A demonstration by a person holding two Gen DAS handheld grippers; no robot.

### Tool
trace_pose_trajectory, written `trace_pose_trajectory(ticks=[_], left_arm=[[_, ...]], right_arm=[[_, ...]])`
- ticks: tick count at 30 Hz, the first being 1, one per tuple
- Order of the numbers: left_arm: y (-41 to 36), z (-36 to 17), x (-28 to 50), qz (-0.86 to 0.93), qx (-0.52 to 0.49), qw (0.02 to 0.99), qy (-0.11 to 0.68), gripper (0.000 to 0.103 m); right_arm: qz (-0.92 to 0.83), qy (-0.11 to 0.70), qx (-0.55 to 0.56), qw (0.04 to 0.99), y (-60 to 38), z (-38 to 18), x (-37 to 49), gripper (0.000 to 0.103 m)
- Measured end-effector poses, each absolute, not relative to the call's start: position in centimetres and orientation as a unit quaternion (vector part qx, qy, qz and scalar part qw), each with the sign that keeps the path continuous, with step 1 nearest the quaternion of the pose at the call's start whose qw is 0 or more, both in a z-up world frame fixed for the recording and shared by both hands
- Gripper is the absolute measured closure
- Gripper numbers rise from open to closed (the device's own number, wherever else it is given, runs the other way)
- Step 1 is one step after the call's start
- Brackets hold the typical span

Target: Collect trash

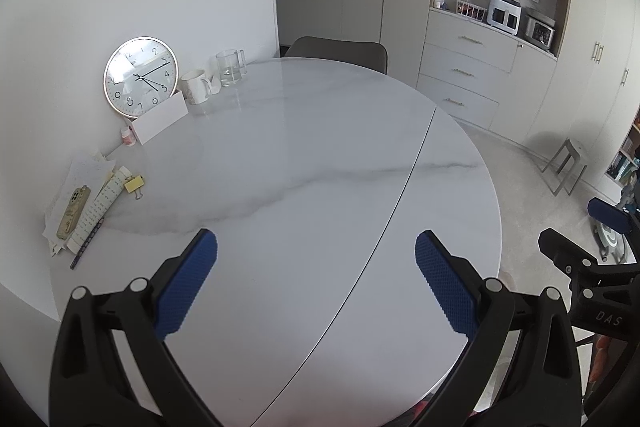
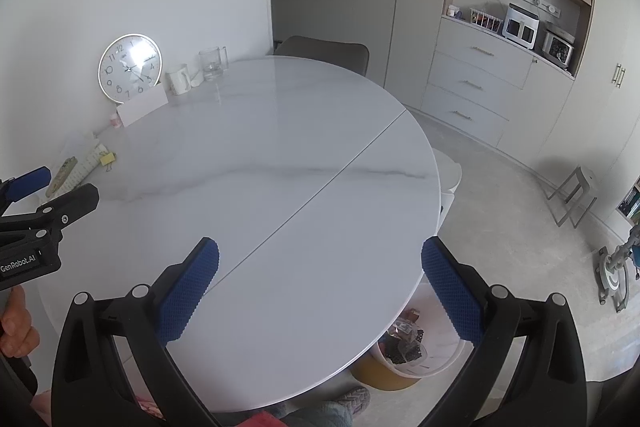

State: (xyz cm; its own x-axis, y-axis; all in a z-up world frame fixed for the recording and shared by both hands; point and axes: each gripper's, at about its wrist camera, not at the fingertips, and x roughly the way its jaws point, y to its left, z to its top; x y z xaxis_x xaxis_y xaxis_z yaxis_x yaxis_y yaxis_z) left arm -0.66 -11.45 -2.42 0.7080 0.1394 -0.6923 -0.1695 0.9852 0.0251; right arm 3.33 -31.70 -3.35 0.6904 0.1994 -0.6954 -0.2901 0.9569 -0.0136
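Observation:
A round white marble table (image 1: 304, 155) fills both views (image 2: 280, 163). My left gripper (image 1: 316, 247) is open and empty above its near edge. My right gripper (image 2: 320, 255) is open and empty above the near right edge. A trash bin (image 2: 408, 351) with a white liner and dark scraps inside stands on the floor under the table's right edge, just below my right gripper. Crumpled papers (image 1: 84, 171) with a phone (image 1: 72, 213), a roll, a yellow binder clip (image 1: 134, 185) and a pen lie at the table's left edge. The right gripper shows in the left wrist view (image 1: 592, 251).
A wall clock (image 1: 140, 77), a white card, a small bottle, a white mug (image 1: 196, 87) and a glass mug (image 1: 230, 67) stand at the back left. A grey chair (image 1: 340, 51) is behind the table. Cabinets line the far wall; a stool (image 2: 572, 195) stands on the floor at right.

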Motion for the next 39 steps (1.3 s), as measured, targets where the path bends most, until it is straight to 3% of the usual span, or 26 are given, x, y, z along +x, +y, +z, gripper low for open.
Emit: trace_pose_trajectory(ticks=[39], left_arm=[[-11.53, -2.7, -0.42, 0.077, -0.005, 0.925, 0.373, 0.008]], right_arm=[[0.133, 0.381, -0.074, 0.912, -30.73, -4.18, 3.25, 0.002]])
